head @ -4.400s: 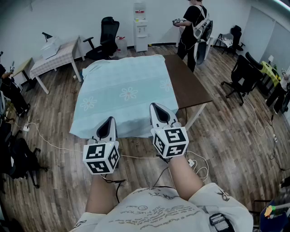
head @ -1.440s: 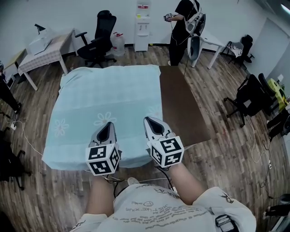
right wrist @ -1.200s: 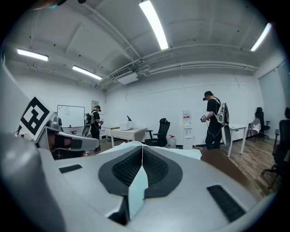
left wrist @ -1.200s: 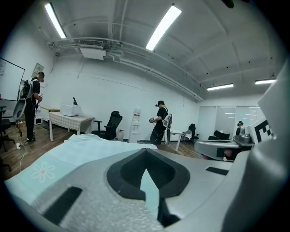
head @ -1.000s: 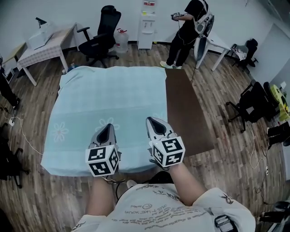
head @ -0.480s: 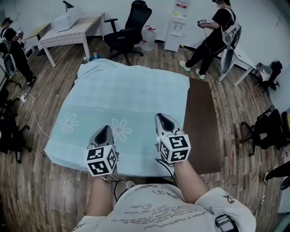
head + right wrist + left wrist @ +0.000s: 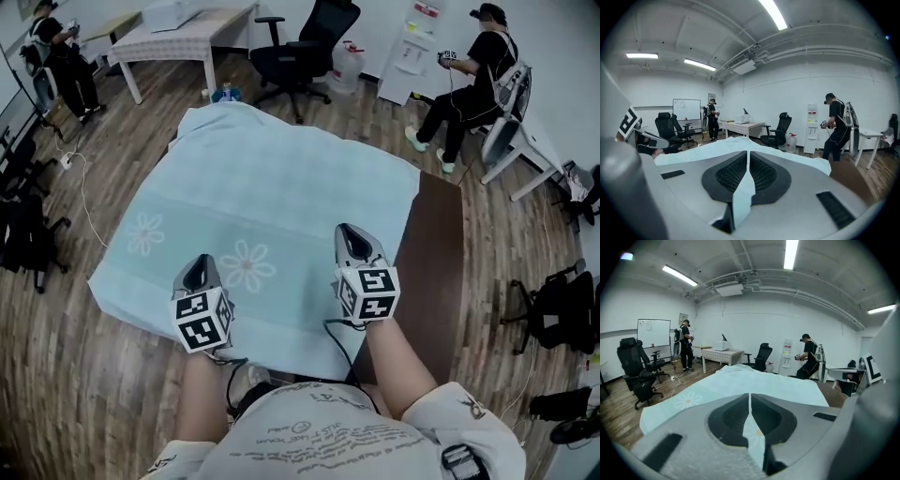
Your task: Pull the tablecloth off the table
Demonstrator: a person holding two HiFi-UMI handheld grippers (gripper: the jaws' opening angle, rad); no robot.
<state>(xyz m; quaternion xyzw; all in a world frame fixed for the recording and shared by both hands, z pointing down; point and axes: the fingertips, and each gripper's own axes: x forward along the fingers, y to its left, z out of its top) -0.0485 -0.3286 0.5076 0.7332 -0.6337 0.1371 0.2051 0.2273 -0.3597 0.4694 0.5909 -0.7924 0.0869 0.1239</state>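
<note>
A light blue tablecloth (image 7: 272, 206) with daisy prints covers most of a brown table (image 7: 436, 253); a strip of bare wood shows along its right side. In the head view both grippers are held over the cloth's near part. My left gripper (image 7: 196, 269) is shut, with nothing between its jaws, near a daisy. My right gripper (image 7: 349, 232) is also shut and empty, close to the cloth's right edge. The left gripper view shows the jaws (image 7: 750, 394) closed tip to tip, with the cloth (image 7: 736, 380) spread beyond. The right gripper view shows the same closed jaws (image 7: 748, 153) over the cloth (image 7: 717, 146).
A black office chair (image 7: 309, 37) and a water dispenser (image 7: 412, 52) stand beyond the table. A person (image 7: 473, 66) stands at the far right, another (image 7: 56, 47) at the far left by a checked table (image 7: 178, 33). More chairs (image 7: 562, 309) stand right. A cable (image 7: 80, 197) crosses the floor.
The person has walked up to the table's near edge and turned, so the table now lies at a slant. Both grippers stay shut and now hang over the cloth.
</note>
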